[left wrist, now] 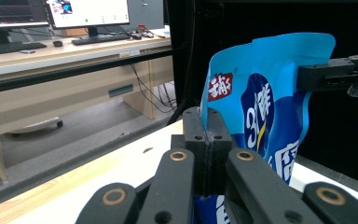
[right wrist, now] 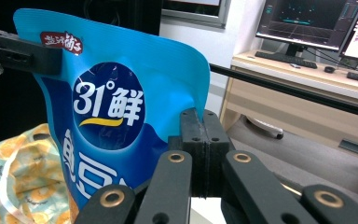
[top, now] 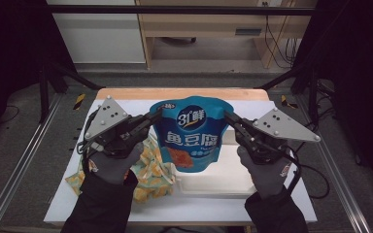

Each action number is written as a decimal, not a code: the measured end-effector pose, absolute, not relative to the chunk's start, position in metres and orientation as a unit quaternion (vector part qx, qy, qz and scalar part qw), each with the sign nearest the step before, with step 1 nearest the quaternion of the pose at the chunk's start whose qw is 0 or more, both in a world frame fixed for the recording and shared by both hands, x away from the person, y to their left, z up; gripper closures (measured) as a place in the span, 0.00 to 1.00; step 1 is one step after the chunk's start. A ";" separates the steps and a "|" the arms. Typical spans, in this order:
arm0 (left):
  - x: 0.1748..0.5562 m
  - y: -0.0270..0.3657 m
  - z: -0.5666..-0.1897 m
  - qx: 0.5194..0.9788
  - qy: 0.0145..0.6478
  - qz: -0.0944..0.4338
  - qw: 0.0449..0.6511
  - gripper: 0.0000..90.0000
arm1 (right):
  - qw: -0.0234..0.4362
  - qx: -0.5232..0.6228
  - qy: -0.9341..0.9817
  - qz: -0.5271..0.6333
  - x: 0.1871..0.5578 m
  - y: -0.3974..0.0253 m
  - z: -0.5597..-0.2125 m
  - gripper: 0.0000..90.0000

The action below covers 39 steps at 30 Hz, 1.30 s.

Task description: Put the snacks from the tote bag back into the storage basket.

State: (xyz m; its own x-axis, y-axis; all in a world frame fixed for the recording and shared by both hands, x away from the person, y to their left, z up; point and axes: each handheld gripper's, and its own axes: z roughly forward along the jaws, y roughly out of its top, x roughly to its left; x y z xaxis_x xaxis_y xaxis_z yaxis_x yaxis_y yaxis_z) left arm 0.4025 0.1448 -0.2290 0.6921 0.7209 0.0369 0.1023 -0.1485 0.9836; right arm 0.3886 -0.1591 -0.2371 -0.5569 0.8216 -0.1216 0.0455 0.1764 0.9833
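High view: blue snack pouch (top: 192, 133) hangs upright between the two grippers, pinched at both upper side edges, so it sits dead centre between them.
Left gripper (top: 156, 115): clamped on the pouch's left edge, jaws pressed flat together on the film. Pouch runs off to this gripper's inner side, toward the other one.
Left gripper view: jaws meet tight right in front of the lens, with the pouch (left wrist: 265, 112) edge caught in the seam and the rest of the bag rising past them. Right gripper's black jaws (left wrist: 326, 77) bite the far top corner.
Right gripper (top: 230, 119): same deal on the opposite edge, closed down on the pouch, nothing slack.
Right gripper view: jaws shut on the film edge, pouch (right wrist: 121, 107) spreads away from them with its big round logo facing the camera; left gripper (right wrist: 32, 58) grabs the far corner.
Patterned cloth bag (top: 148, 167): yellow-and-teal print, lying crumpled below the left gripper, just under that person's hand (top: 111, 162).
White tray (top: 221, 177): sits below the pouch, nearer the right hand (top: 267, 170).
Table (top: 175, 206): white top, under everything.
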 end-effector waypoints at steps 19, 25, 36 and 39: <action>0.411 0.117 -0.245 0.728 0.277 0.247 0.577 1.00 | 0.349 0.340 0.680 0.547 0.386 -0.186 -0.254 1.00; 0.413 0.114 -0.255 0.733 0.279 0.241 0.572 1.00 | 0.349 0.345 0.684 0.540 0.386 -0.189 -0.263 1.00; 0.416 0.116 -0.273 0.740 0.286 0.233 0.562 1.00 | 0.338 0.350 0.693 0.532 0.388 -0.187 -0.282 1.00; 0.418 0.116 -0.278 0.743 0.288 0.230 0.559 1.00 | 0.334 0.354 0.694 0.530 0.390 -0.186 -0.288 1.00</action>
State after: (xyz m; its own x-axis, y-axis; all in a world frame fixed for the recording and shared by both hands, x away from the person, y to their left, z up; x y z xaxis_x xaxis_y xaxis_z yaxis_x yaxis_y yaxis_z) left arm 0.4176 0.1161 -0.2781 0.7285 0.6847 0.0203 0.1703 -0.2098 0.9628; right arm 0.3898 -0.1860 -0.2884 -0.5266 0.8454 -0.0889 0.1365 0.1873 0.9728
